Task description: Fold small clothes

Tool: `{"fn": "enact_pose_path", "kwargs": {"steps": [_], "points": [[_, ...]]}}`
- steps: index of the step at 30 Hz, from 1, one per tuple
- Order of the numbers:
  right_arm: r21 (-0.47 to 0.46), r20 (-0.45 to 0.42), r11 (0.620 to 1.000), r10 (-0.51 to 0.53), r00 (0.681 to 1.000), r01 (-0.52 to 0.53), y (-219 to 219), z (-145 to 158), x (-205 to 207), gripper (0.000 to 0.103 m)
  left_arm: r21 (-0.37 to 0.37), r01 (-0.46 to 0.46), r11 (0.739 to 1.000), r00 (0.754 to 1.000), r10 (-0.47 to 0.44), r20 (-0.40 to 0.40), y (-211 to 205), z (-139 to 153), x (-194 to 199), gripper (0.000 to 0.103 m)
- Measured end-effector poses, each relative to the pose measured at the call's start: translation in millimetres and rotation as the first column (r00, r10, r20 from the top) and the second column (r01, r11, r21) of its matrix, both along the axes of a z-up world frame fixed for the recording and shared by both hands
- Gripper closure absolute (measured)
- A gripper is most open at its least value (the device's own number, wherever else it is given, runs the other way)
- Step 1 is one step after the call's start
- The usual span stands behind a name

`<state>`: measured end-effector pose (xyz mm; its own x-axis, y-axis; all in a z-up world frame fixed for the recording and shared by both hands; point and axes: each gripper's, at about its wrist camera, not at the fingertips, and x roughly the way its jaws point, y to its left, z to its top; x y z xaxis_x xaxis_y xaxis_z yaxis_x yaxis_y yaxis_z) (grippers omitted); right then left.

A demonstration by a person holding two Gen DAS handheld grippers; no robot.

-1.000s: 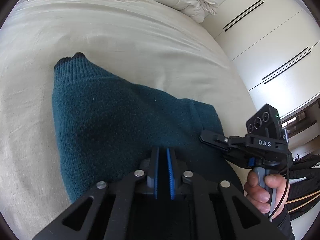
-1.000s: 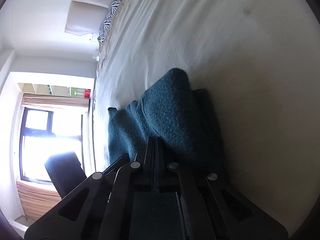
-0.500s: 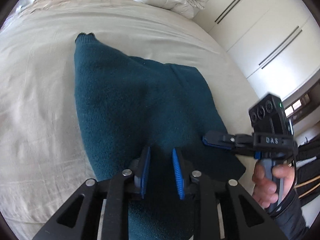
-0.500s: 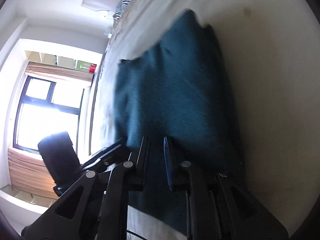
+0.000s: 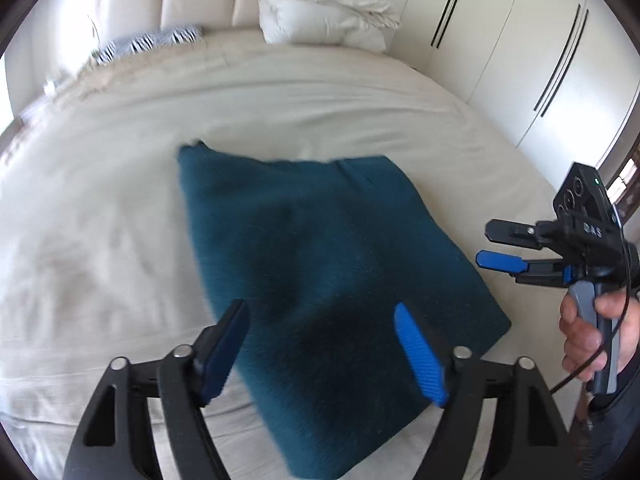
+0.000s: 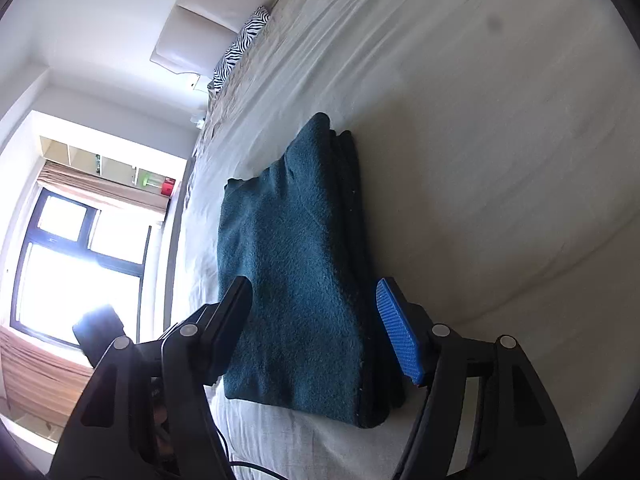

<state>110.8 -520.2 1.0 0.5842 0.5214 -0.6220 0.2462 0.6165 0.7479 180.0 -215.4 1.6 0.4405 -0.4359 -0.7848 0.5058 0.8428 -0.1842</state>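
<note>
A folded sweater (image 5: 320, 272) is laid on the bed (image 5: 100, 220); both grippers, left (image 5: 320, 354) and right (image 6: 316, 330), have just been opened, nothing grasped.

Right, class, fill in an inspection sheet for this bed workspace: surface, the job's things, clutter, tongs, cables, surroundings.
Surface: pale bedsheet, lightly creased.
Job's things: teal sweater, folded into a layered stack, lying flat on the sheet.
Clutter: white duvet bundle and zebra-print pillow at the headboard, well apart from the sweater.
Tongs: left tongs and right tongs both open, jaws having just been opening; the sweater shows between them but no pad presses it. Right hand grips the handle.
Cables: black cable trails from the right handle.
Surroundings: white wardrobe doors, bright window.
</note>
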Motion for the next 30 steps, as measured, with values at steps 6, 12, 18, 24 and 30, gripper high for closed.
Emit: {"fn": "enact_pose_path", "kwargs": {"steps": [6,12,18,24,30], "points": [[-0.043,-0.042,0.998,0.036,0.998,-0.037,18,-5,25,0.039,0.051,-0.047,0.998,0.999,0.048,-0.024,18,-15,9,0.023],[-0.054,-0.108,0.997,0.056,0.993,-0.062,19,-24,53,0.039,0.074,-0.071,0.995,0.995,0.076,-0.072,26,-41,24,0.02],[-0.063,-0.105,0.992,0.101,0.989,-0.108,26,-31,69,0.039,0.046,-0.09,0.995,0.99,0.095,-0.105,27,-56,37,0.004],[-0.064,-0.114,0.99,0.114,0.987,-0.122,29,-38,79,0.048,-0.059,-0.092,0.994,0.975,0.078,-0.208,30,-68,52,0.003],[-0.081,-0.147,0.988,0.121,0.982,-0.134,28,-42,83,0.067,-0.178,-0.094,0.979,0.944,0.031,-0.328,29,-76,73,0.017]]}}
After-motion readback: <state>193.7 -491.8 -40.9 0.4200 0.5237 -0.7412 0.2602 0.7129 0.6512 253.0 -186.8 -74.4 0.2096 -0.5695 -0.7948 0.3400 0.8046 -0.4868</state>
